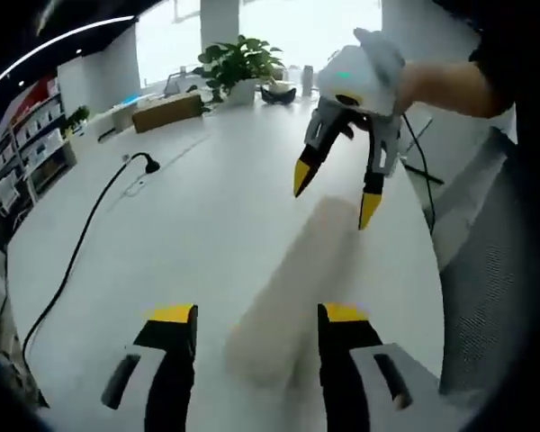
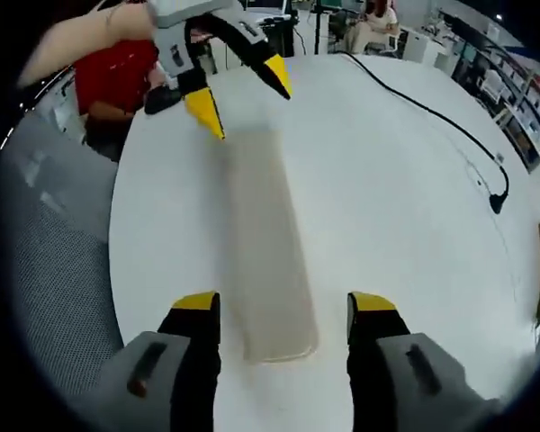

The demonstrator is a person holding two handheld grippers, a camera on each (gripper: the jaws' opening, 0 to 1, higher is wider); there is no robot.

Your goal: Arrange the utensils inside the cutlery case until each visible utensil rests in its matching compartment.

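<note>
Left gripper view: left gripper (image 1: 256,324) sits low over the white table (image 1: 180,216), jaws parted wide with nothing between the pads. The cutlery case (image 1: 292,288), a long pale translucent box, lies flat on the table with its near end between the yellow tips and its length running away toward the right gripper (image 1: 335,193). That gripper hangs over the far end, jaws apart, tips just above or just touching the case; contact cannot be judged through the blur. A black cable (image 1: 81,243) crosses the table to the left, well apart from the case. A potted plant (image 1: 238,63) and a cardboard box (image 1: 166,112) stand at the far edge.

Right gripper view: right gripper (image 2: 283,328) also released, jaws spread to either side of the near end of the case, not clamped on it. The left gripper shows at the far end, jaws likewise apart. The case sits near the table's edge on the side of a grey mesh chair (image 2: 45,270). No utensils can be made out; the case interior is too blurred to read compartments.

Risks, as judgement: neither gripper grips the case, so a push from one end could slide it on the smooth top toward the nearby edge. Uneven closing at the two ends may twist or tip it. If the lid is on, prising it with one end unheld could flip the case.
</note>
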